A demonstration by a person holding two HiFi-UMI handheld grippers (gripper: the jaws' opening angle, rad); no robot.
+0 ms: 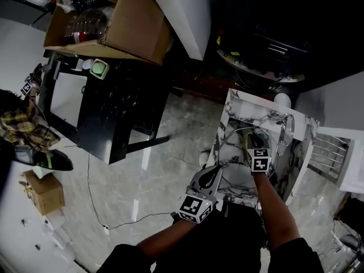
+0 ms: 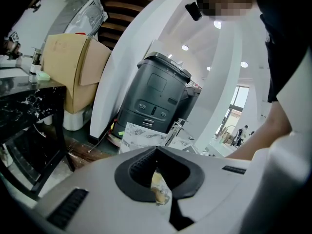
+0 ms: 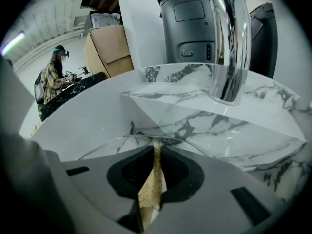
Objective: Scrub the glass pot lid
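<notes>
The glass pot lid [image 1: 238,132] stands in a marble sink [image 1: 239,104]; its thin rim [image 3: 104,144] arcs just beyond the right jaws. My right gripper [image 1: 257,141] [image 3: 155,160] is inside the basin, shut on a yellow-brown scouring sponge [image 3: 151,189] whose tip meets the lid's rim. My left gripper [image 1: 216,172] [image 2: 157,179] sits at the sink's near left edge, shut on a pale glassy edge [image 2: 159,188] that looks like the lid's rim. Most of the lid's glass is hard to make out.
A chrome faucet [image 3: 229,43] [image 1: 287,127] rises at the sink's back. Behind it stands a dark grey bin [image 2: 156,96]. To the left are a black marble-topped table [image 1: 119,107], a big cardboard box [image 1: 131,21], a person in a plaid shirt [image 1: 23,124] and a small box [image 1: 44,191] on the floor.
</notes>
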